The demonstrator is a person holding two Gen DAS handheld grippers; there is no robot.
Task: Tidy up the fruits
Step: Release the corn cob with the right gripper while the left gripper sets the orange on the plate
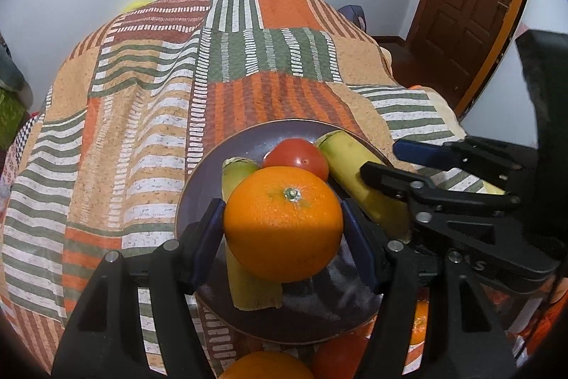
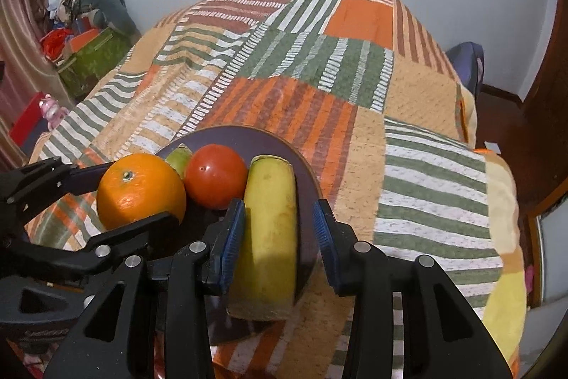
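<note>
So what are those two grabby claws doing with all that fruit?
They are sorting fruit onto a dark plate on a striped bedspread. The left gripper is shut on an orange, holding it over the plate. The right gripper is open around a yellow banana piece that lies on the plate. A tomato and a greener banana piece are on the plate too.

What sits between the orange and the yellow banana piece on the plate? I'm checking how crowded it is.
A red tomato sits between the orange and the banana piece on the dark plate, seen best from the right wrist view.
</note>
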